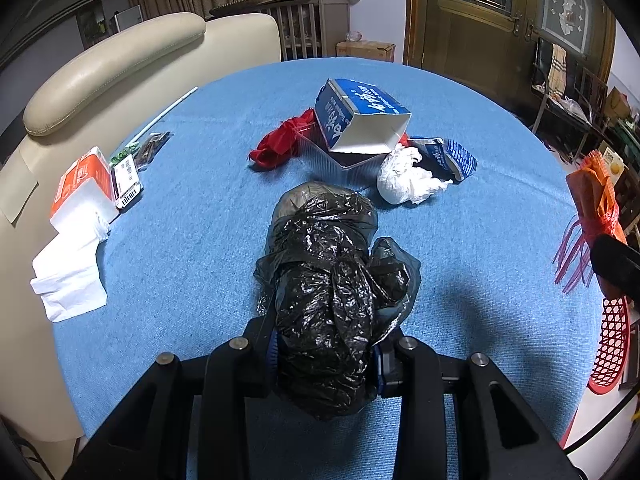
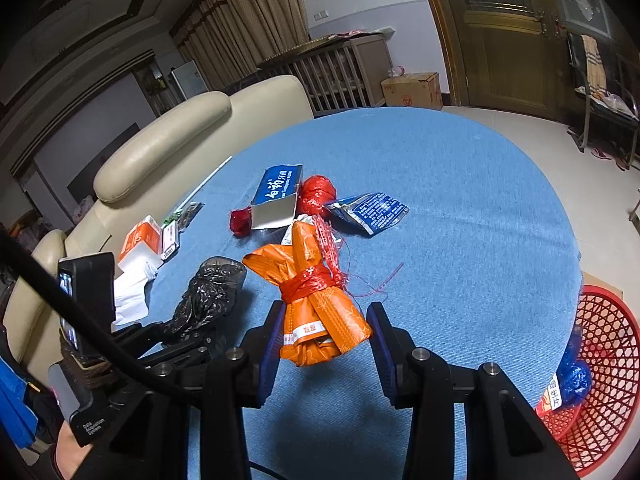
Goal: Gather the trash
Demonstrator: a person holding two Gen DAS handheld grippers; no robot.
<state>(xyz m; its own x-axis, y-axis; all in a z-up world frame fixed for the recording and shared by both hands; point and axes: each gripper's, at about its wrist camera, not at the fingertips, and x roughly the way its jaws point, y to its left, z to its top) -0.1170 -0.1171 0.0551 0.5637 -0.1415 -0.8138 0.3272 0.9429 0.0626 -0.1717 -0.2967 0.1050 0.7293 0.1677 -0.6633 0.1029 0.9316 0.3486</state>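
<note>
The collection is judged to be under way, with most of the litter not yet gathered. The left tool (image 1: 325, 354) is seen clenched on a crumpled black plastic bag (image 1: 326, 280), which is pinched between its blue pads and held just above the blue worktop (image 1: 180, 248). The right tool (image 2: 322, 338) is clenched on an orange bundle (image 2: 316, 300) tied with red string; the left pad presses on it, while a gap shows beside the right pad, so the grip is read as one-sided but closed. A red mesh basket (image 2: 600, 360) stands off the worktop edge at about 4 o'clock in the right wrist view, and a blue bag (image 2: 574, 380) with a printed wrapper is already seen inside it, so at least 1 or 2 pieces are taken as deposited. Still lying on the worktop, at about 12 o'clock from the left tool, are a blue carton (image 1: 360, 116) resting on a clear tray (image 1: 340, 160), a red net (image 1: 280, 140), a white crumpled bag (image 1: 408, 176) and a torn blue packet (image 1: 452, 156). At about 9 to 10 o'clock lie an orange tissue pack (image 1: 82, 184), loose white tissues (image 1: 70, 276), a barcode-labelled packet (image 1: 127, 178) and a thin straw (image 1: 168, 112). The 2 held items are judged to be bound for the basket, after which roughly 8 pieces would remain.
</note>
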